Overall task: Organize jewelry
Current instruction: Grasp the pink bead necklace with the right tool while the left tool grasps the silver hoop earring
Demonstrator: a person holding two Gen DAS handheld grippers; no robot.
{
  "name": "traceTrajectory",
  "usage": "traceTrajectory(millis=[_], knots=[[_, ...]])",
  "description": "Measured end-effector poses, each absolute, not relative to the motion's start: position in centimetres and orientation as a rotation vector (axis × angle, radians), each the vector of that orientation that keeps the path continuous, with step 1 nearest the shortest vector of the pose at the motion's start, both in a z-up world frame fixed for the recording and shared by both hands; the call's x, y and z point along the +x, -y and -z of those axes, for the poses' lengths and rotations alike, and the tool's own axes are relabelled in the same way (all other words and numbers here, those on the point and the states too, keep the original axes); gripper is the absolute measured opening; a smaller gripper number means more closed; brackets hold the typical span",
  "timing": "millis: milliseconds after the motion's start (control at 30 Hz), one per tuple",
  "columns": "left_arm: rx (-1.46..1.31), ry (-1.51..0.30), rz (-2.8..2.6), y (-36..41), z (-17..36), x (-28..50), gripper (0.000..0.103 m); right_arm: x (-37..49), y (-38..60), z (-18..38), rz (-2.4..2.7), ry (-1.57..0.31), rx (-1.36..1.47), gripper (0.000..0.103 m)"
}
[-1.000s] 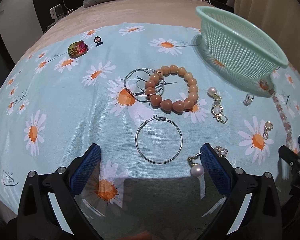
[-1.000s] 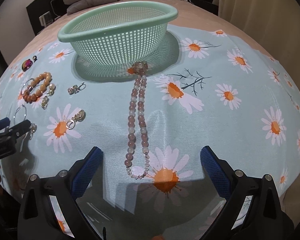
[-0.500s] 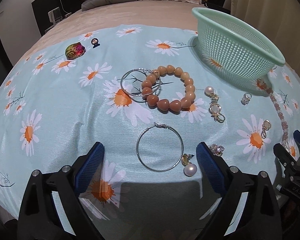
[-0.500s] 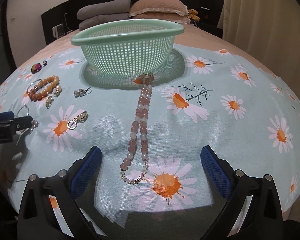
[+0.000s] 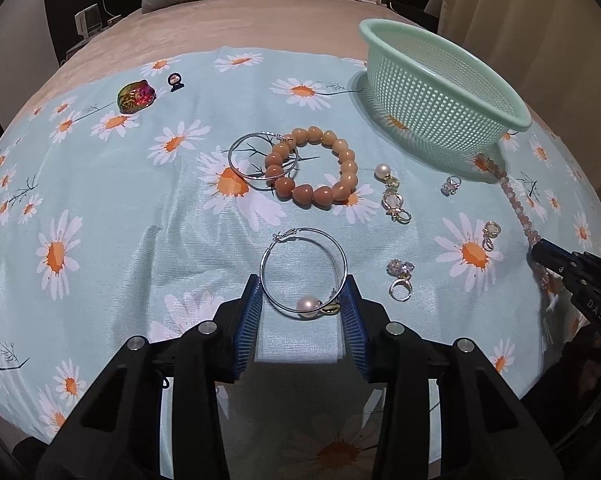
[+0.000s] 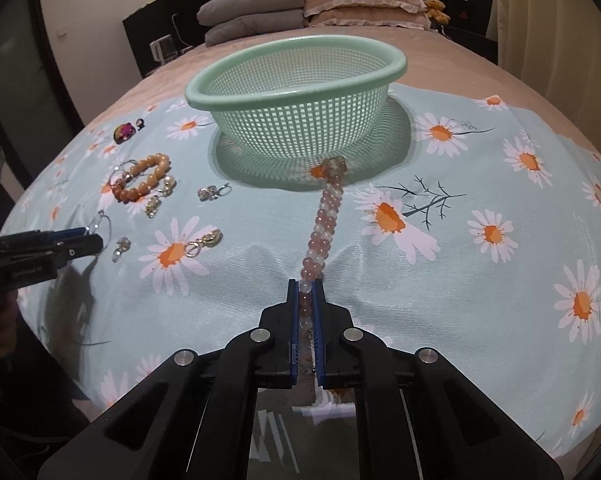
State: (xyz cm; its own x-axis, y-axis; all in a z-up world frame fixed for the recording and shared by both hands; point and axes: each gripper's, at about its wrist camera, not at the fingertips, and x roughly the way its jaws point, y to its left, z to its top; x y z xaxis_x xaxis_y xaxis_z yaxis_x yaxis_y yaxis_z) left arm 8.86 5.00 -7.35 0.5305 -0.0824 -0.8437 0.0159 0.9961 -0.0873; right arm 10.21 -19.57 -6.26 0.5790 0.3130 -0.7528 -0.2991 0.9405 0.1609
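Note:
My left gripper (image 5: 303, 289) has its jaws closed in on both sides of a silver hoop earring (image 5: 303, 267), with a pearl earring (image 5: 308, 304) between them. My right gripper (image 6: 307, 292) is shut on the near end of a pink bead necklace (image 6: 325, 216), which runs straight away to the foot of a mint green basket (image 6: 296, 80). The basket also shows in the left wrist view (image 5: 436, 88), at the back right. An orange bead bracelet (image 5: 312, 168) lies over a second silver hoop (image 5: 256, 156) in the middle of the cloth.
A daisy-print cloth (image 5: 100, 208) covers the bed. Small gold and crystal earrings (image 5: 396, 204) and a ring (image 5: 400, 290) lie right of the hoop. An iridescent brooch (image 5: 136, 96) and a small dark charm (image 5: 175, 81) sit at the far left. Pillows (image 6: 356, 10) lie behind.
Both grippers went from wide open to closed in: the left around the hoop and pearl earring, the right onto the necklace's near end. Both moved forward.

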Motion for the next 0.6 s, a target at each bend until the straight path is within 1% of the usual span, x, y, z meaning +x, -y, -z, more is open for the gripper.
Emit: traceTrajectory(millis=[33,67,100,233,367,600], knots=[[-0.072,-1.010,0.062,-5.0,7.1,8.7,0.039,10.0,19.5,5.8,-0.373,-0.880,0.025,0.006],[-0.067,-1.007,0.065,-4.9,6.8,8.5,0.020,9.8,19.4,5.3,-0.389,-0.876,0.027,0.006],[-0.058,-1.010,0.070,-4.9,6.6,8.3,0.010,9.5,19.3,4.7,-0.403,-0.868,0.030,0.006],[-0.037,-0.982,0.074,-4.7,5.3,7.7,0.009,8.8,19.5,2.1,-0.439,-0.830,0.045,0.006],[-0.033,-0.965,0.088,-4.6,4.5,7.4,0.003,8.3,20.2,-0.2,-0.444,-0.783,0.048,0.006],[-0.039,-0.952,0.113,-4.5,3.8,7.8,0.003,7.7,21.9,-2.7,-0.425,-0.725,0.074,0.006]])
